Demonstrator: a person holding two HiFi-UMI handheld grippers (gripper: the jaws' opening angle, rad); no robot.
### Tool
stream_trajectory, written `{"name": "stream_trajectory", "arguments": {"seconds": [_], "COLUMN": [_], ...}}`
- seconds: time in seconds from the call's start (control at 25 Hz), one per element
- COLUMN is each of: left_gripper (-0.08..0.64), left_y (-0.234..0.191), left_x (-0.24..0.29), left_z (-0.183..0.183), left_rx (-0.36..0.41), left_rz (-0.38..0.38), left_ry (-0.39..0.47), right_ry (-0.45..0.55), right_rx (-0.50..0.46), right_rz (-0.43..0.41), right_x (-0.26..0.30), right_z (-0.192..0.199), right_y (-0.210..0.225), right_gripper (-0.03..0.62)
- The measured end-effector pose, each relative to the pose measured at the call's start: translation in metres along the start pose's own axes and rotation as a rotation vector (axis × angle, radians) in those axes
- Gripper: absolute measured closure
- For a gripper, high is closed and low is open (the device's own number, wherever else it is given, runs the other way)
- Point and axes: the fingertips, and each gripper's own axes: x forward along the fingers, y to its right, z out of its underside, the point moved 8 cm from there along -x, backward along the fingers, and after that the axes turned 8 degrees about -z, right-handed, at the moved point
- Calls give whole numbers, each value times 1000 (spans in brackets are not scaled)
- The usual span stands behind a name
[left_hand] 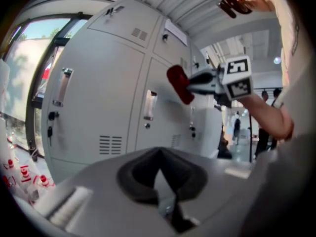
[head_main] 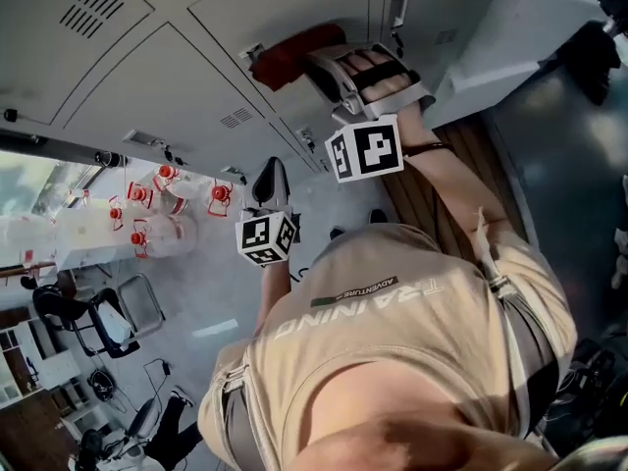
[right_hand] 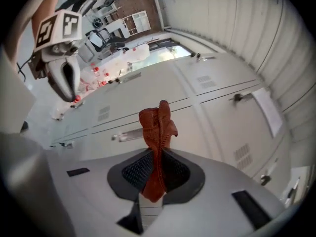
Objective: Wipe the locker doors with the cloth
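Note:
A row of pale grey locker doors [head_main: 147, 77] fills the top of the head view, each with a vent and a small handle. My right gripper [head_main: 316, 64] is shut on a red cloth [head_main: 292, 53], which it holds up at a door beside a handle; contact is too close to judge. In the right gripper view the cloth [right_hand: 157, 127] stands bunched between the pads, with the doors [right_hand: 207, 117] just beyond. My left gripper [head_main: 272, 180] hangs lower and away from the doors. Its jaws meet with nothing in them [left_hand: 158, 154].
Several clear bottles with red caps [head_main: 157, 209] stand on a white table at the left by a window. Office chairs [head_main: 108, 322] sit below them. Door handles [left_hand: 149, 105] jut from the lockers. A beige-shirted torso [head_main: 392, 332] fills the lower head view.

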Motion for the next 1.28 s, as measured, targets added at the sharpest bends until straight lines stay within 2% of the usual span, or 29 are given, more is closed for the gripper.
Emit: {"name": "stream_trajectory", "arguments": {"seconds": [0.12,0.2,0.32,0.48,0.6,0.8,1.04,1.16,1.28], "left_gripper": [555,555,555,555,555,555,555,555,555], "left_y": [10,17,21,20,15,4,3,3,1], "left_x": [6,6,3,-4,-11,-21,-29,-29,-27], "left_z": [-3,-5,-7,-4,-1,6,13,17,19], "left_rx": [6,16,26,21,12,-11,-22,-26,-25], "left_rz": [31,50,60,45,18,-31,-41,-41,-39], "left_ry": [7,10,12,8,-2,-12,-34,-45,-56], "right_ry": [12,-1,-37,-85,-94,-112,-124,-139,-139], "right_rx": [-40,-57,-72,-94,-87,-93,-68,-61,-35], "right_rz": [182,269,336,369,347,301,260,198,84], "right_x": [-22,-27,-25,-11,5,35,45,56,72], "right_z": [-5,-5,-1,9,15,21,27,33,45], "right_y": [61,94,127,148,148,119,93,71,38], "right_gripper": [538,538,538,538,538,538,538,538,556]}}
